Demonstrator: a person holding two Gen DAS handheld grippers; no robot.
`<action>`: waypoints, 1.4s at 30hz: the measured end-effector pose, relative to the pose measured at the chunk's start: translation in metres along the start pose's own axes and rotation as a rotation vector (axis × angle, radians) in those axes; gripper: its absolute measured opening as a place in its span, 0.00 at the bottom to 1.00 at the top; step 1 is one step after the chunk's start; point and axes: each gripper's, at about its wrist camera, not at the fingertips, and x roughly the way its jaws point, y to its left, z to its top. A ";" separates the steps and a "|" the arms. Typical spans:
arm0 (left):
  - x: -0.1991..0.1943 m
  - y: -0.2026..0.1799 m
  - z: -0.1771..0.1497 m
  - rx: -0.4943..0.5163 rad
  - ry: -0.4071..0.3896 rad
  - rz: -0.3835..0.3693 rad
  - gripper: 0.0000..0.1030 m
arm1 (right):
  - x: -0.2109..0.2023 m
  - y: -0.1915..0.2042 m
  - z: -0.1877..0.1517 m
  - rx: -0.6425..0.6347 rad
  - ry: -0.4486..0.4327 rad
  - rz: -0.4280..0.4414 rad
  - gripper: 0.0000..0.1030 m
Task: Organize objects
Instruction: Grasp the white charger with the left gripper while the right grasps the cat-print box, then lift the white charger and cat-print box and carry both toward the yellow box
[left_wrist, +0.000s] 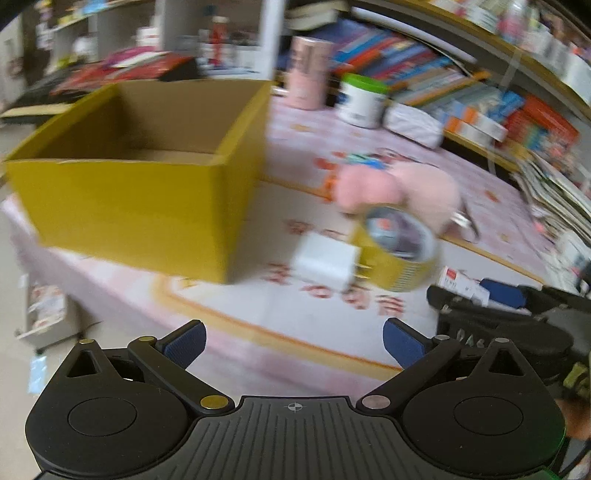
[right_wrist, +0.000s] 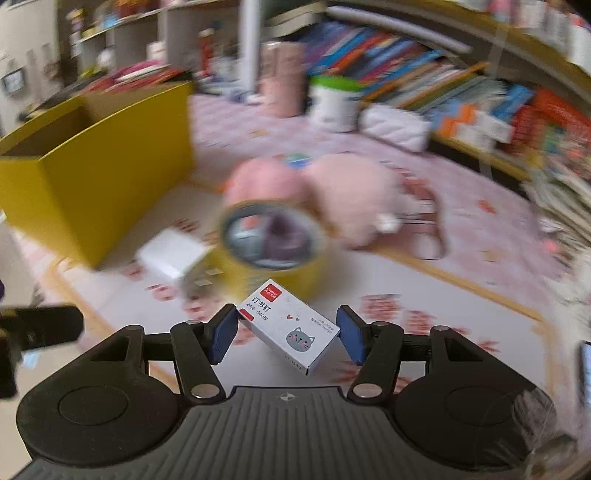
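Right wrist alone shows staple box (right_wrist: 286, 325) between unclenched right claw (right_wrist: 286, 334); left claw (left_wrist: 293, 343) released.

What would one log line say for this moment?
right gripper: around staple box, grip unclear | left gripper: open, empty | yellow box: beside tape roll

The right gripper (right_wrist: 286, 334) straddles a small staple box (right_wrist: 290, 326), with a yellow tape roll (right_wrist: 273, 254) just beyond.

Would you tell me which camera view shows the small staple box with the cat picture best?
The right wrist view: the staple box lies sharp and close between the right gripper's pads, printed top fully visible. The left wrist view catches only one end of it behind that gripper.
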 end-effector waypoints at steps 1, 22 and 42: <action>0.004 -0.006 0.002 0.013 0.001 -0.007 0.97 | -0.002 -0.008 0.000 0.019 -0.002 -0.019 0.55; 0.093 -0.040 0.034 0.125 0.060 0.102 0.83 | -0.011 -0.063 0.004 0.027 -0.036 -0.037 0.55; 0.049 -0.029 0.029 0.011 0.015 -0.037 0.68 | 0.000 -0.051 0.003 0.038 0.022 0.014 0.55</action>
